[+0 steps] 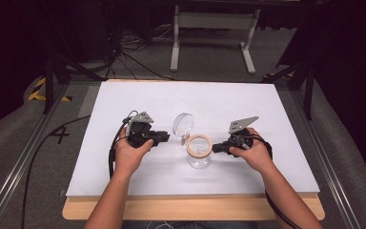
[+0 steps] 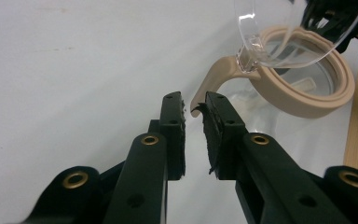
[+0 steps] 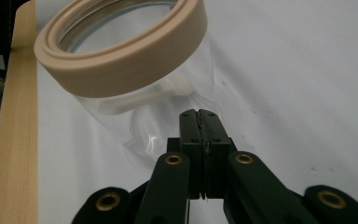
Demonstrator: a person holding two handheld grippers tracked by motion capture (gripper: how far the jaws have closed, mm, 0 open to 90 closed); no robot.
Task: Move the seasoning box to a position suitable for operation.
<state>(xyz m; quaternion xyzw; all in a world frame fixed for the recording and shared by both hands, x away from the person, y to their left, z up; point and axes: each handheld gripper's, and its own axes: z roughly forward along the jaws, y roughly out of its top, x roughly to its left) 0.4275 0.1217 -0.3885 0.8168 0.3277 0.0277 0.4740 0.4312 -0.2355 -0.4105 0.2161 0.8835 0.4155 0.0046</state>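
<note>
**Ana:** Black jaws of the left hand-held gripper (image 2: 193, 109) rise closest in its own view. How do they stand?

**Ben:** Slightly parted, a narrow gap between the pads. The hooked tip of the beige latch tab (image 2: 210, 84) sits right at that gap, at the fingertips. I cannot tell whether a pad touches it; nothing is pinched.

**Ana:** And what is that tab part of?

**Ben:** It curves off the beige rim (image 2: 307, 100) of a clear jar (image 1: 199, 151), at the hinge where the clear lid (image 2: 298, 32) is joined. The lid is swung up and stands open, tilted away from the mouth.

**Ana:** The right hand-held gripper (image 3: 199, 114)?

**Ben:** Pressed together, pad against pad, with nothing between. In its own view the tips lie just beside the jar's clear wall, below the rim; whether they touch the wall, I cannot tell.

**Ana:** Where does the jar stand?

**Ben:** Upright on the white bench (image 1: 124, 176), about the middle, between the two grippers. From the high view the left hand (image 1: 131, 152) holds its gripper just left of the open lid, and the right hand (image 1: 252, 152) holds its gripper against the jar's right side. A pale object lies inside the jar, too blurred to name.

**Ana:** Anything beyond the bench?

**Ben:** A grey metal stand (image 1: 214, 28) on the floor behind it.
</note>
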